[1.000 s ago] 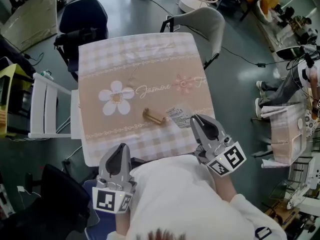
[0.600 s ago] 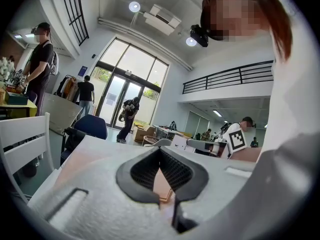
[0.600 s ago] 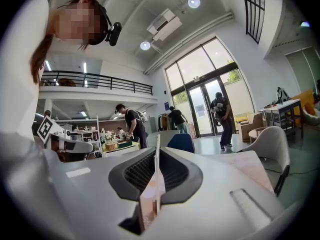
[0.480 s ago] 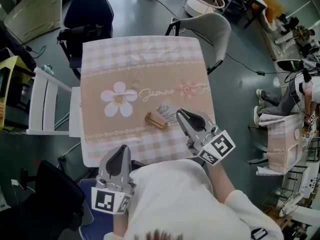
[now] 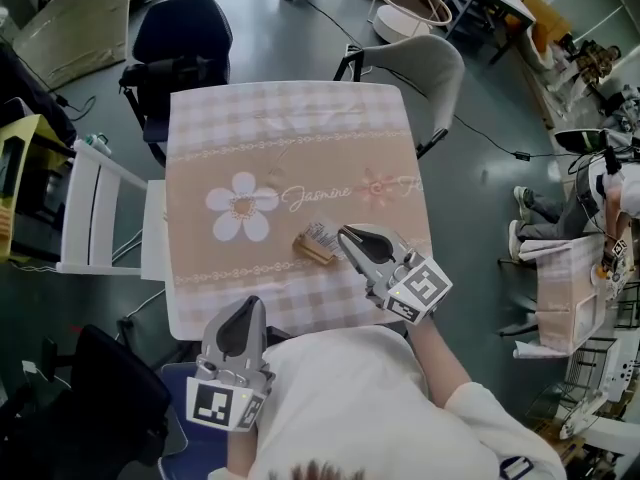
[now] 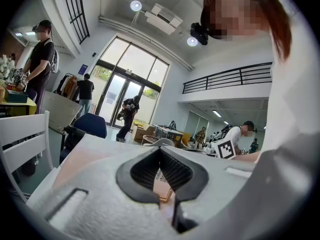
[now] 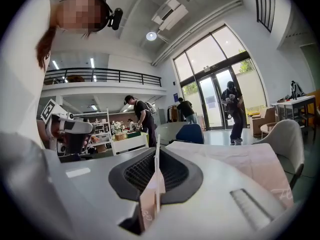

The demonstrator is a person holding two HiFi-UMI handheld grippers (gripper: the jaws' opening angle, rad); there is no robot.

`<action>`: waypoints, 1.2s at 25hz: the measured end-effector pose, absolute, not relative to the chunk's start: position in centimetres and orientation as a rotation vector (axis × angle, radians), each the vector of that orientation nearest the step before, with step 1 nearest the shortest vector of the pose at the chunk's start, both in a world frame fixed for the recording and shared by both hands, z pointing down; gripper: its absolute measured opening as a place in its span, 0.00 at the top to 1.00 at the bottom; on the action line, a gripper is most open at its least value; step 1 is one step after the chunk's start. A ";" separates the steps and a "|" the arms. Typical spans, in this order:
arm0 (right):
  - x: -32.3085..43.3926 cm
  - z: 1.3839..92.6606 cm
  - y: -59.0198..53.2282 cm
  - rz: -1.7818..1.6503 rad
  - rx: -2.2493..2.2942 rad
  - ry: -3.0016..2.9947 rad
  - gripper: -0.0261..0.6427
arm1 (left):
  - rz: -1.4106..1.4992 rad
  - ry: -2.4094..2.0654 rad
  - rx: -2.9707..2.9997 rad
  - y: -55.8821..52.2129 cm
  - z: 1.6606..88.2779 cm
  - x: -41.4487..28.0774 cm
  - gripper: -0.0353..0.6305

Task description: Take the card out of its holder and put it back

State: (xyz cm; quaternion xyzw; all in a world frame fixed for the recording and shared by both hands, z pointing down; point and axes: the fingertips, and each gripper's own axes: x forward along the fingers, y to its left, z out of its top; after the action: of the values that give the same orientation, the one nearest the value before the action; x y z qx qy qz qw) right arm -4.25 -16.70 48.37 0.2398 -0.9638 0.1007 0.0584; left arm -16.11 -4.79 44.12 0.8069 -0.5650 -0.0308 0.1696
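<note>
the right gripper (image 5: 346, 234) reaches over the near-right part of the table, its jaws closed on the card (image 5: 322, 234). in the right gripper view the card (image 7: 156, 184) shows edge-on as a thin upright sheet clamped between the dark ribbed pads (image 7: 137, 171), running from the tips of the right gripper (image 7: 156, 151) back toward the camera. from the head view the card, white with dark print, lies directly over the small wooden holder (image 5: 312, 250), which rests near the middle of the table, just near of the word printed on the checked tablecloth (image 5: 290, 138) and right of its white flower print (image 5: 242, 206). whether the card's lower edge sits in the holder's slot or only meets its top cannot be told. the left gripper (image 5: 246, 310) hangs well apart from them, at the table's near edge, left of the right gripper and close to the person's body. in its own view the left gripper (image 6: 160, 151) has its jaws together with nothing between them, and through the small gap below the tips the card (image 6: 160, 176) and the holder (image 6: 163, 191) show farther off on the cloth. a grey chair (image 5: 420, 53) stands at the table's far right corner, a dark chair (image 5: 180, 38) at its far left, and a white slatted chair (image 5: 90, 213) at its left side.
</note>
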 end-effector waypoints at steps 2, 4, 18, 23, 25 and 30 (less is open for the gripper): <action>-4.5 48.8 -16.7 0.296 0.703 -2.919 0.93 | -0.083 -1.599 2.298 -4.9 44.1 -16.0 0.94; -4.7 49.3 -16.7 0.283 0.678 -2.908 0.93 | -0.078 -1.593 2.303 -5.0 44.1 -15.8 0.94; -5.1 50.8 -16.5 0.282 0.617 -2.883 0.93 | -0.087 -1.595 2.293 -5.1 44.2 -16.0 0.94; -5.3 50.9 -16.5 0.280 0.604 -2.880 0.93 | -0.086 -1.597 2.293 -5.0 44.2 -16.0 0.94; -5.4 51.1 -16.4 0.285 0.597 -2.876 0.93 | -0.084 -1.599 2.293 -5.0 44.2 -16.0 0.94; -5.5 51.4 -16.4 0.290 0.593 -2.875 0.93 | -0.079 -1.603 2.294 -5.0 44.2 -16.0 0.94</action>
State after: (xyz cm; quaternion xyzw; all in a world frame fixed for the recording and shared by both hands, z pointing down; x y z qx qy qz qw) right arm -5.45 -16.42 51.42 0.2002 -0.9701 0.0978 0.0959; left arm -15.97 -4.99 44.23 0.8073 -0.5643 -0.0279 0.1703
